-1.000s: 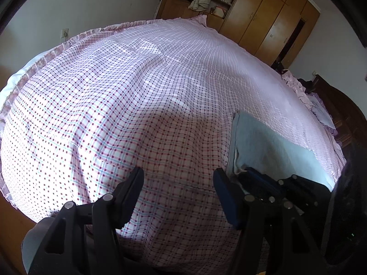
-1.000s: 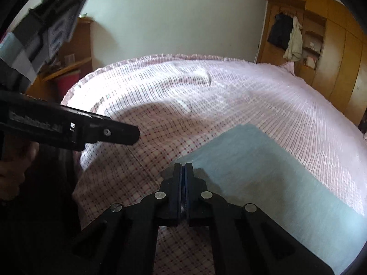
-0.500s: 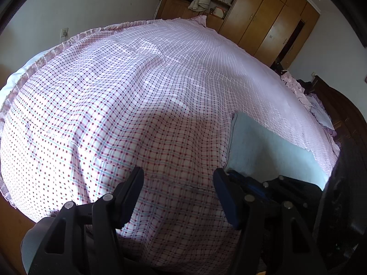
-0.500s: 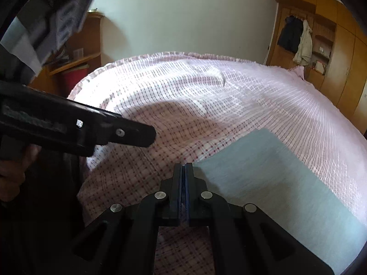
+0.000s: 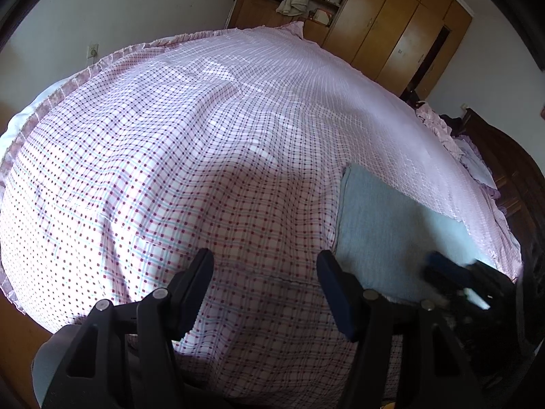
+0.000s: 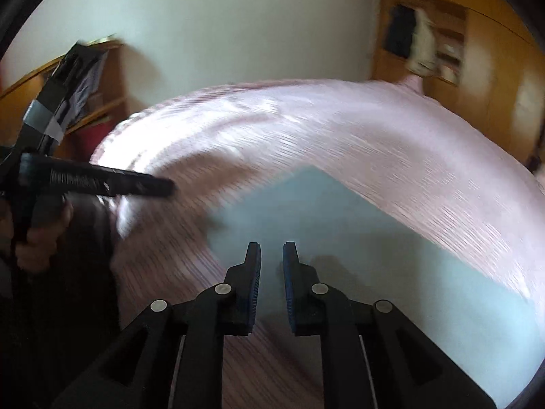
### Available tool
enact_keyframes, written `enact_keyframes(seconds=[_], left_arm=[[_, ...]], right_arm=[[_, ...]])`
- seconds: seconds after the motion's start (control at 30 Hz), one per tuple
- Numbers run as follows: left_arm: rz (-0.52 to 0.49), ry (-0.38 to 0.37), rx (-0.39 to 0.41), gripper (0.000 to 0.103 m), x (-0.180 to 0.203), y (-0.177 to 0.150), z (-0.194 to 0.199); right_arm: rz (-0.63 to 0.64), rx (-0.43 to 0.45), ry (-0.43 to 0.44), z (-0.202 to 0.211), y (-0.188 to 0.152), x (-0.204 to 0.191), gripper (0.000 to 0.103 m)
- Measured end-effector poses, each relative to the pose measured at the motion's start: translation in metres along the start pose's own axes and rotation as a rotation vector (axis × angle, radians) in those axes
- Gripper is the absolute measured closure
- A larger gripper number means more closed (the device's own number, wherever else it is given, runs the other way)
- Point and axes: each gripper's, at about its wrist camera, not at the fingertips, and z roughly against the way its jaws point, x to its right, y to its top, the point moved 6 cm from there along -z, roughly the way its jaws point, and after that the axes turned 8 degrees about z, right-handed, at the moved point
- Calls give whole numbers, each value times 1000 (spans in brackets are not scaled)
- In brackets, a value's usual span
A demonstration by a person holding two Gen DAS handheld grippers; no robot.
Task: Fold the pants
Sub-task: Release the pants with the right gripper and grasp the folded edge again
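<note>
pants (image 6: pixel 357 238): just ahead of my right tool (image 6: pixel 271 255), long axis running away to the right
right tool: pads opening, nothing btwn
left tool (image 5: pixel 264 272): apart, empty, farther off

White lettering runs along the side of the left gripper (image 6: pixel 102 184), out at nine o'clock in the right wrist view, but motion blur smears it and not one letter comes clear. Nothing else in that view carries writing. Over in the left wrist view, no word, number, brand or sign shows anywhere, near or far. So one printed line, unreadable, and that's all there is to read
</note>
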Motion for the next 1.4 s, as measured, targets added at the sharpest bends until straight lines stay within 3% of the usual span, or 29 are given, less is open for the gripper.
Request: enact_keyframes(seconds=[0.07,0.17,0.23,0.33,0.4,0.5,0.6,0.7,0.83,0.97,1.07,1.13,1.2,1.27,1.4], left_arm=[[-17,-12,-9,37,7,1,-1],[-109,52,46,37,31,7,0],[-186,35,53,37,63,9,-2],[-216,-44,26,37,107,7,-12],[-259,-64,13,37,134,-3,-21],[-322,-73,-14,37,160,-29,-34],[-363,-121,-53,39,174,-57,-39],[-405,-127,-68,39,183,-78,-42],[-429,-55,-110,39,180,-96,-60],[-439,-52,-104,39,192,-98,-55],[-433,-69,-102,39,211,-99,-53],[-437,-74,-96,39,231,-102,-56],[-439,-95,-113,39,245,-105,-59],[-453,-114,-128,39,264,-111,-62],[-493,-136,-170,39,299,-127,-69]], right_arm=[[-3,-25,-95,27,-26,30,89],[-79,-20,-113,51,-51,60,88],[-130,-8,-115,57,-60,73,88],[-176,30,-27,44,-61,67,88],[-160,23,73,25,-64,42,98],[-148,-51,120,2,-88,10,102],[-195,-27,143,12,-96,7,102],[-250,27,94,44,-101,30,102],[-394,106,-10,94,-122,87,99],[-552,134,-187,141,-166,153,72],[-750,168,-320,179,-210,202,64],[-983,279,-312,205,-245,233,60],[-1185,470,-257,230,-281,253,44],[-1308,615,-293,258,-321,269,32],[-1440,687,-264,269,-372,276,32]])
